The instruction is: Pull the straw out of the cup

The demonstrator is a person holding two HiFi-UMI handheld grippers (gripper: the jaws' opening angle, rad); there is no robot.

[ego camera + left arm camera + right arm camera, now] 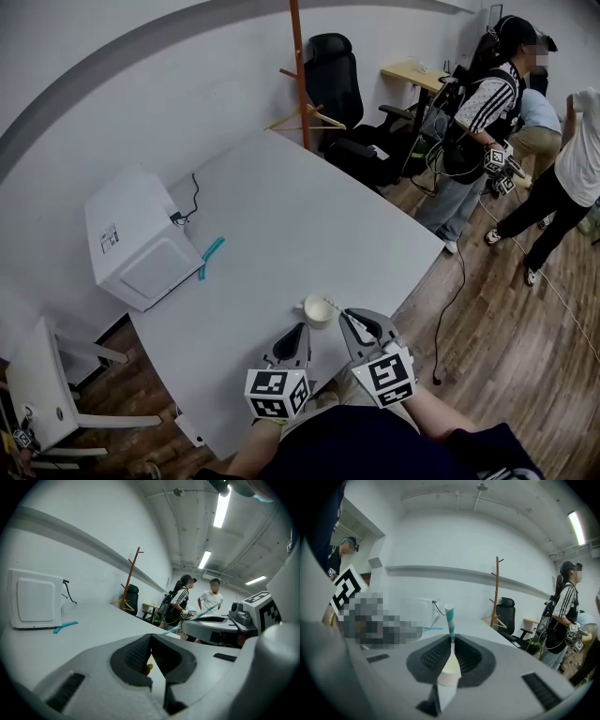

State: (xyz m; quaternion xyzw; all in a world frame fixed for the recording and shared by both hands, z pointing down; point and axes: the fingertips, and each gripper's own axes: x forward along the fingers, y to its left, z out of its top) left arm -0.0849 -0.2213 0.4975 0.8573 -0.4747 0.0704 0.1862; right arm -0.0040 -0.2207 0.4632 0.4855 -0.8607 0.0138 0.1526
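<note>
The straw (449, 616), pinched in the closed right gripper (451, 640), is best drawn straight upward; the cup (449, 675) is unheld, the left gripper (150, 640) shut.

Left gripper (302, 330): low at the near table edge, pointing forward, jaws closed tip to tip, nothing clamped. Right gripper (349, 317): beside it and slightly ahead, angled inward toward the left one, jaws drawn to a thin slit, pinching the straw (450, 617) at their tips. Both forearms are drawn in close to the body.
</note>
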